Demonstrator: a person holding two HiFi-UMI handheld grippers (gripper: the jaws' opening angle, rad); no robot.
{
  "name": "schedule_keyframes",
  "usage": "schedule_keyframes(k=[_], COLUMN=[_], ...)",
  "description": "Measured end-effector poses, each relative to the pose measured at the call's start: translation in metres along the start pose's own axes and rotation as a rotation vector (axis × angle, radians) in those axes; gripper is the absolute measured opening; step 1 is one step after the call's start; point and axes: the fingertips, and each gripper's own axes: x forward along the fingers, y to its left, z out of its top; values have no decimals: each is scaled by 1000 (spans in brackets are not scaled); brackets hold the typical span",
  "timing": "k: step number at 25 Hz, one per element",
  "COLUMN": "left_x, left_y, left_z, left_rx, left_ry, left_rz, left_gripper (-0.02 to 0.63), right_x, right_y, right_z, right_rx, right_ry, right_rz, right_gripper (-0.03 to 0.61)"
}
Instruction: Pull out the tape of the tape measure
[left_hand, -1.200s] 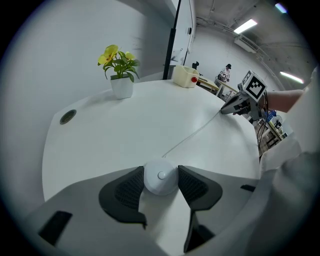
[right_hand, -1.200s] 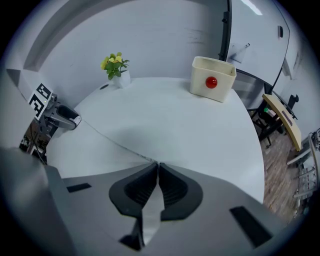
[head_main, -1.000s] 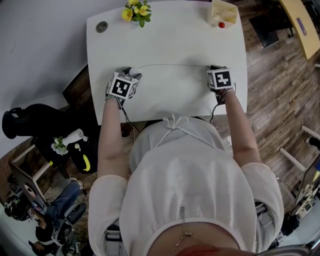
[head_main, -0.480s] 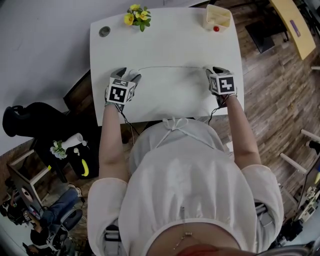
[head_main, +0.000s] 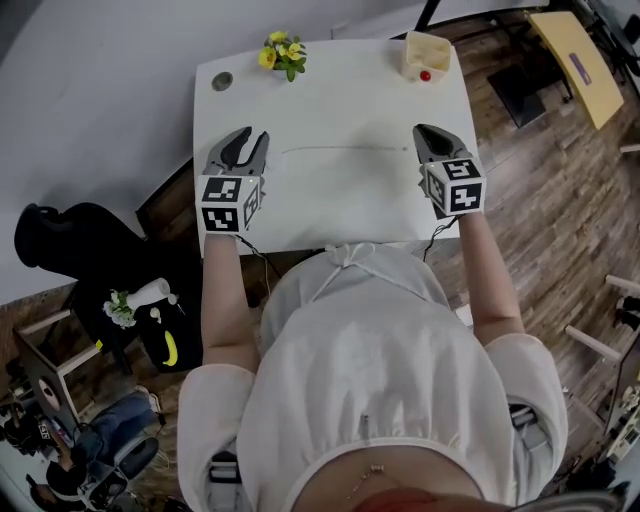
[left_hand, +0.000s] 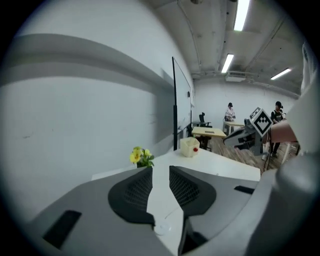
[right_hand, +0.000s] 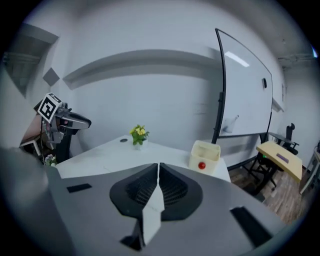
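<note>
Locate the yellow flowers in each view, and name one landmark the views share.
Head view: yellow flowers near the top, left of centre.
Left gripper view: yellow flowers left of centre, mid-height.
Right gripper view: yellow flowers left of centre, mid-height.
Shared landmark: the cream box.

White table (head_main: 330, 205) seen from above. Its middle and near half are bare, so I have wide room to sweep a gripper across. A thin tape (head_main: 345, 149) lies flat across the middle, running left to right. Three things stand in my way along the far edge. A small round disc (head_main: 222, 81) sits near the left corner, with yellow flowers (head_main: 281, 52) near it. A cream box (head_main: 425, 52) stands at the right corner, a red ball (head_main: 425, 75) just beside it. A wall (head_main: 100, 80) closes off the far side. Wooden floor (head_main: 540, 200) lies open to the right.
</note>
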Motion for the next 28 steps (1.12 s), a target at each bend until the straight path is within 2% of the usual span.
schedule_keyframes(k=[5,10,14,23,28], left_x=[-36,-61,-72,-67,-62], left_y=[-8,-13,-17,-11,-13], left_z=[58,84,93,89,94], left_rx=[22,37,59,51,74], left_ry=[-215,-326,-348,-327,-322], left_rz=[30,47,36,18,-5], left_gripper=[47,25,23,23,23], right_x=[-32,-61,-69,-54,-56], right_y=[11,25,32,42,49], right_z=[47,83,97,92,107], right_rx=[-64,-65,-98,-91,-93], right_ry=[-179,-332,-384,-362,-379], right_rz=[-17,3,2,19,31], right_gripper=[5,5,3,2,2])
